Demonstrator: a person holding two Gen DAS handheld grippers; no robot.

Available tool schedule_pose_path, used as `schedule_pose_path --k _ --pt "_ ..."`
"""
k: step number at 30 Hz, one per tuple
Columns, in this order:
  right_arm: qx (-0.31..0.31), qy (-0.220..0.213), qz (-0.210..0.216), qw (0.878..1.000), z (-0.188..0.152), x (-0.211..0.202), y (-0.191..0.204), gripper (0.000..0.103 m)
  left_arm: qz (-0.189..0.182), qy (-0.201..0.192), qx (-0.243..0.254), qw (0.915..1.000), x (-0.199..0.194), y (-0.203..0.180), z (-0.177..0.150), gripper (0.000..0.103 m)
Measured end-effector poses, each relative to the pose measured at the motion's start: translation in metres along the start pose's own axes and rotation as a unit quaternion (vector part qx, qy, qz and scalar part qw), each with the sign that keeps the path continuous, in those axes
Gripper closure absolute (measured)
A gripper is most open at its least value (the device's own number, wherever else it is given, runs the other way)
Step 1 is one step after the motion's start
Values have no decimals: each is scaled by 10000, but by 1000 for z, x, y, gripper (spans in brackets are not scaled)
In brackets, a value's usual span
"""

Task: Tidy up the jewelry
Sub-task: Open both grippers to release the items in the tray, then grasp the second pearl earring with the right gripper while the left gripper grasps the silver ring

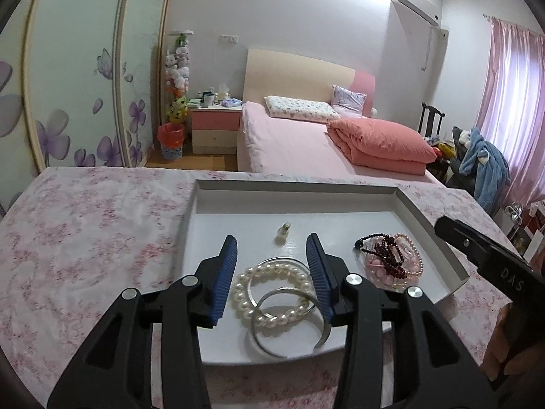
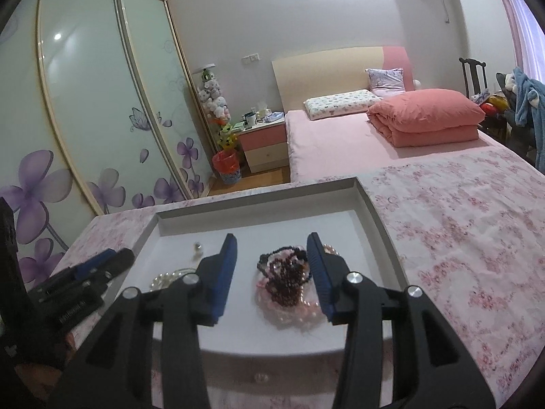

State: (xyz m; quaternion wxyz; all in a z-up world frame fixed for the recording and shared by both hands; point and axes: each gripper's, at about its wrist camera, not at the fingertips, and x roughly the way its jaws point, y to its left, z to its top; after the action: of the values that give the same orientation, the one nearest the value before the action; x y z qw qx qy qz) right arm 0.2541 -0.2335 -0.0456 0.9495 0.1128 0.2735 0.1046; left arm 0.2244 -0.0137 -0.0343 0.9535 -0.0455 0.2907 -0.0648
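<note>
I am reading "DAS" on my right gripper (image 1: 483, 255). Both grippers, the left gripper (image 1: 271, 274) included, are standing released over the white tray (image 1: 425, 218), which is holding one pearl bracelet (image 1: 272, 294), perhaps two silver bangles (image 1: 289, 327), one bead heap (image 2: 289, 283).

This is a bedroom in a home. There is a bed (image 1: 293, 143) with pink sheet, a pillow (image 1: 299, 108) and a folded pink quilt (image 1: 381, 145), a small nightstand (image 1: 215, 129) beside it, a wardrobe (image 1: 81, 78) with purple flowers on its sliding doors, stuffed toys (image 1: 177, 68) in the corner, and a pink curtain (image 1: 511, 102).
</note>
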Motion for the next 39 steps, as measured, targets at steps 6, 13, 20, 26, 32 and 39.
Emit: schedule_pose_path --k 6,13,20,26,32,39 --pt "-78 55 5 10000 -8 -18 3 60 52 -25 8 10000 -21 6 -7 59" --pt "-218 278 53 9994 -23 -33 7 60 96 -25 128 9999 -51 15 -26 56" --pt "-443 826 121 9955 -48 -40 5 70 379 110 198 9990 -71 33 -51 50" --pt "-663 1370 90 9883 -68 -24 14 74 618 301 -167 9975 -73 56 -61 49" --pt "-842 1605 -81 9834 -74 -4 24 74 675 318 -289 9968 -80 63 -68 49" --pt "-977 1732 -328 9795 -77 11 29 78 663 351 -334 9966 -80 66 -71 48"
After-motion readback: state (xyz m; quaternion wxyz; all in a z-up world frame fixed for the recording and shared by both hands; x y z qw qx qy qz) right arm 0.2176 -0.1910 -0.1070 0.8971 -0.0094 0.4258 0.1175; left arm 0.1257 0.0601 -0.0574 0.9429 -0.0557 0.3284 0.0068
